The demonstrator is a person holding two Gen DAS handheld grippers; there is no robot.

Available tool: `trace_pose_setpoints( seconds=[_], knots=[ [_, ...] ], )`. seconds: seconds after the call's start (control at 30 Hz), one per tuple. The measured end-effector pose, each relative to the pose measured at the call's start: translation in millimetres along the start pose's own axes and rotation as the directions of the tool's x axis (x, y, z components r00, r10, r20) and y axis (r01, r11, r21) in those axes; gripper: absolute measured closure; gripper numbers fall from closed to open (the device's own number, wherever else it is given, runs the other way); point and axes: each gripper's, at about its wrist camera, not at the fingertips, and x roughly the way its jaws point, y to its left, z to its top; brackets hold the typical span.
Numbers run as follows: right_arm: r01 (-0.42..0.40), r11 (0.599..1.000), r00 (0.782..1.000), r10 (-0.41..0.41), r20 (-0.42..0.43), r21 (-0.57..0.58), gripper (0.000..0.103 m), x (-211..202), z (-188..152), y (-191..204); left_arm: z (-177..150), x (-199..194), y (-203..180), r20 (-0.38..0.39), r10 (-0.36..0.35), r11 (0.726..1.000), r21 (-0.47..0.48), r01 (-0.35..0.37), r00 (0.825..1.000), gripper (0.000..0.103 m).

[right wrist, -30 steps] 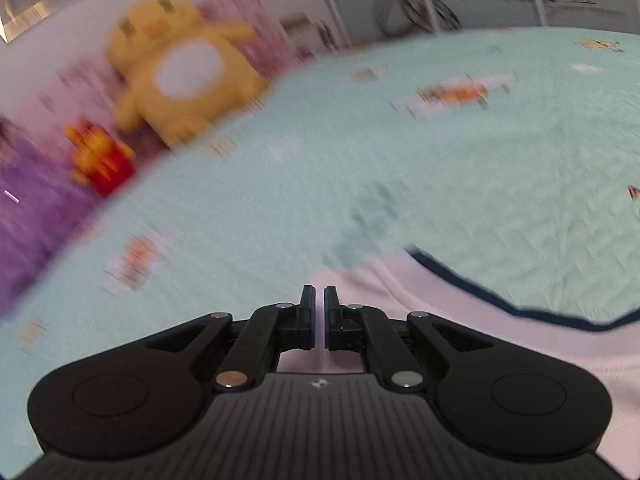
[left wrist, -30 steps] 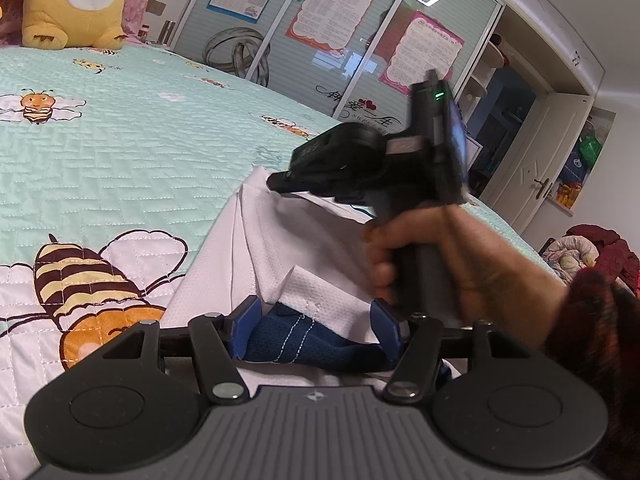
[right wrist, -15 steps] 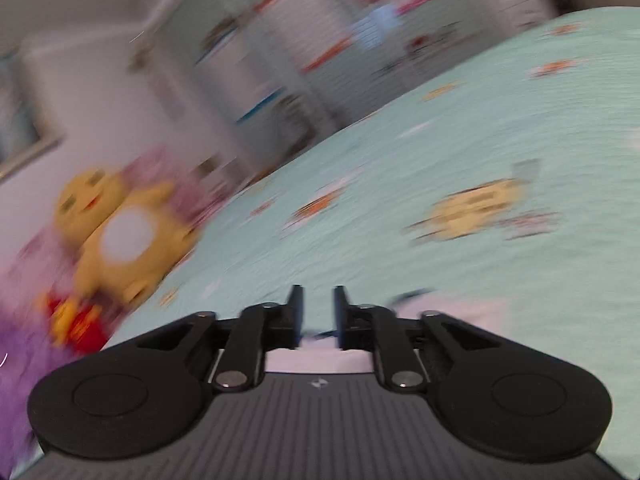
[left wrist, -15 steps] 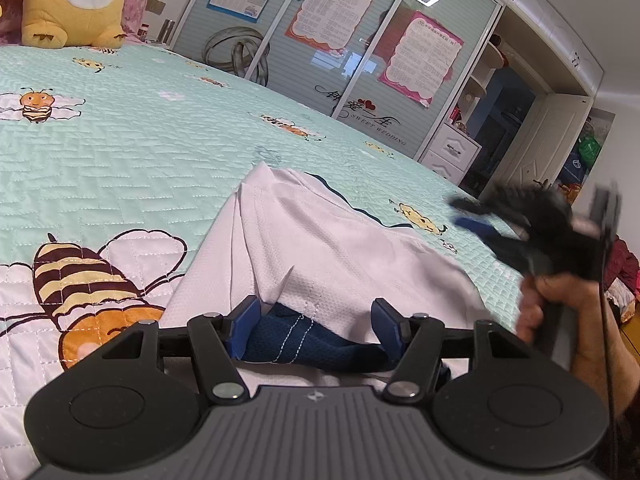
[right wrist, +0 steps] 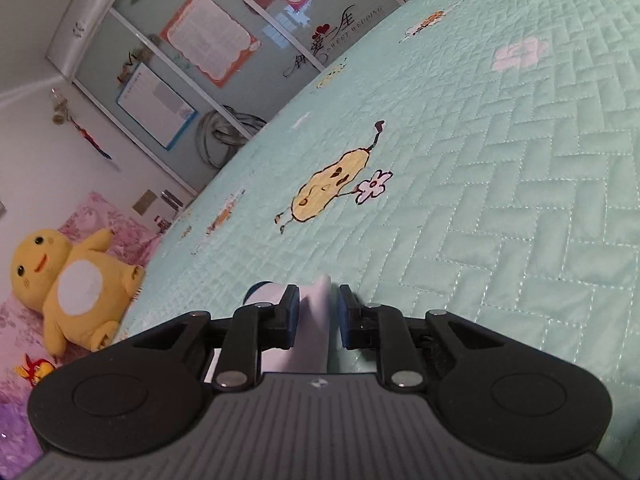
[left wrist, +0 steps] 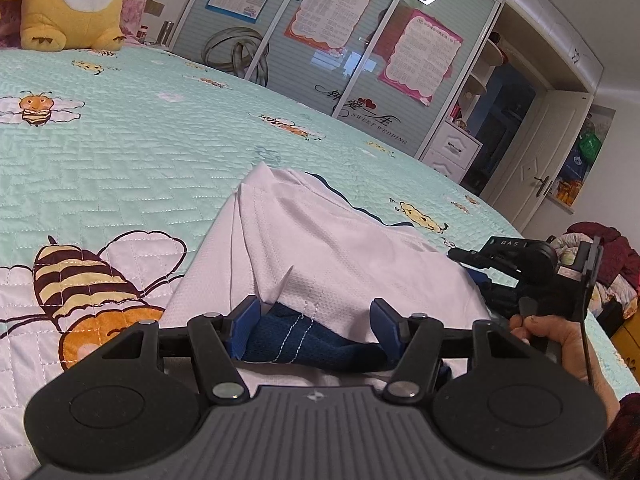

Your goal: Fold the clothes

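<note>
A white garment (left wrist: 340, 248) with navy trim lies on the mint bee-print quilt (left wrist: 120, 152). My left gripper (left wrist: 316, 320) rests low on its near edge, jaws wide apart, with the garment's navy band (left wrist: 296, 338) lying between the blue pads. At the garment's right edge a hand (left wrist: 556, 332) holds my right gripper (left wrist: 464, 264). In the right wrist view the right gripper (right wrist: 318, 300) has a raised fold of the white cloth (right wrist: 312, 344) between its jaws, which are closing. The fold leans on the left pad, and a thin gap shows at the right pad.
A yellow plush toy (left wrist: 76, 0) sits at the head of the bed, also visible as the plush toy (right wrist: 72, 284). Sliding wardrobe doors (left wrist: 340, 40) with posters stand behind the bed. A heap of clothes (left wrist: 600, 248) lies past the bed's right side.
The right gripper swung from above the middle of the garment to its right edge and sank. Its jaws, shut before, now stand apart around a white fold. The left gripper kept still.
</note>
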Motion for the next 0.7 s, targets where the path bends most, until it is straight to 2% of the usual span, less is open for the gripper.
trace_pose_setpoints(
  seconds=[0.07,0.13,0.2,0.3,0.4,0.5,0.57,0.63,0.7],
  knots=[
    [-0.017,1.0,0.999,0.017,0.041,-0.006,0.08,-8.5,-2.7,1.0,-0.4,-0.1,0.3,0.0,0.002,1.0,0.002,-0.002,1.0,0.039],
    [-0.07,0.997,0.992,0.073,0.105,-0.033,0.08,-21.9,-4.1,2.8,-0.7,0.0,-0.3,-0.001,0.006,1.0,0.007,-0.006,1.0,0.038],
    [-0.094,0.994,0.992,0.098,0.078,-0.053,0.08,-20.0,-3.2,1.8,-1.0,0.3,-1.1,-0.002,0.009,1.0,0.012,-0.009,1.0,0.038],
    [-0.061,0.998,0.997,0.061,-0.05,-0.006,0.084,2.1,-1.3,-6.0,-1.1,0.5,-0.4,-0.003,0.007,1.0,0.007,-0.007,1.0,0.038],
    [-0.06,0.998,0.998,0.06,-0.021,0.023,0.085,-2.8,-2.0,-9.8,-0.4,0.3,-0.5,-0.003,0.006,1.0,0.005,-0.006,1.0,0.038],
    [-0.073,0.997,0.996,0.073,0.053,0.0,0.08,-17.4,-4.5,-7.6,-0.3,0.7,-1.2,-0.002,0.008,1.0,0.008,-0.008,1.0,0.038],
    [-0.081,0.994,0.991,0.087,0.099,-0.067,0.08,-26.3,-6.1,3.6,-0.6,1.1,-1.6,-0.001,0.008,1.0,0.01,-0.008,1.0,0.038],
    [-0.069,0.977,0.989,0.094,0.114,-0.204,0.08,-32.8,-9.7,30.5,-0.9,1.0,-0.5,-0.001,0.005,1.0,0.005,-0.005,1.0,0.038],
    [-0.096,0.914,0.989,0.134,0.069,-0.395,0.081,-33.2,-21.8,69.3,0.0,1.0,0.9,0.0,0.0,1.0,-0.002,0.0,1.0,0.038]
  ],
)
